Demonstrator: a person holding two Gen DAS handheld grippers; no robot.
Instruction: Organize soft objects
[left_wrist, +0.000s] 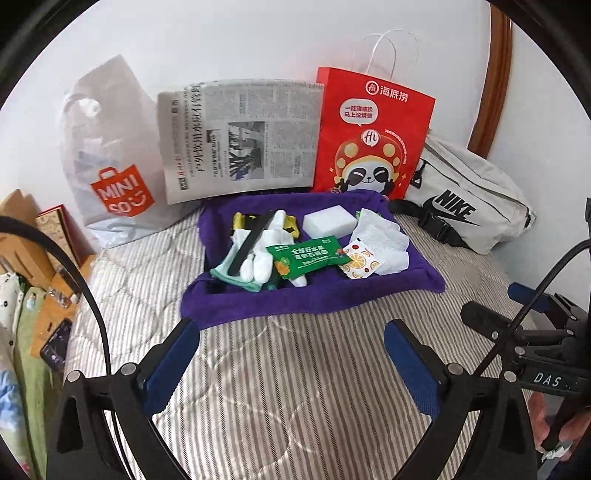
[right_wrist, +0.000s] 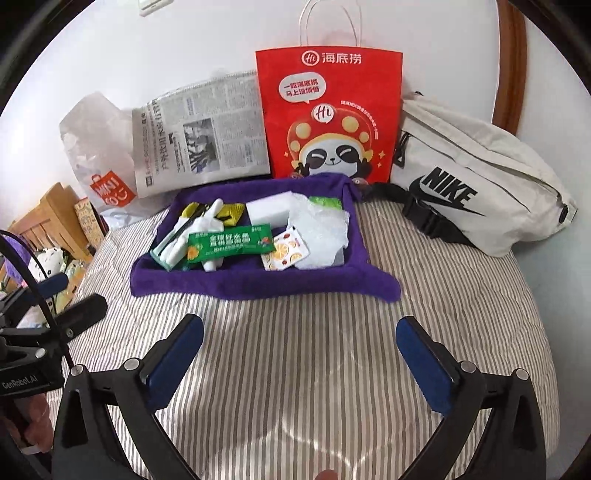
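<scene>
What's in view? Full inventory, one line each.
purple cloth tray: 1, purple, mid-bed
white gloves: bundle, white with green cuff, tray left
green packet: 1, green, tray centre
fruit-print sachet: 1, white and orange, tray front
white block: 1, white, tray rear
tissue: 1, white, tray right
red paper bag: 1, red, against the wall
newspaper: 1, grey, left of red bag
Miniso bag: 1, white plastic, far left
Nike bag: 1, off-white, right
left gripper: jaws open
right gripper: jaws open

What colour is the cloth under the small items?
Purple cloth, clearest in the right wrist view.
</scene>
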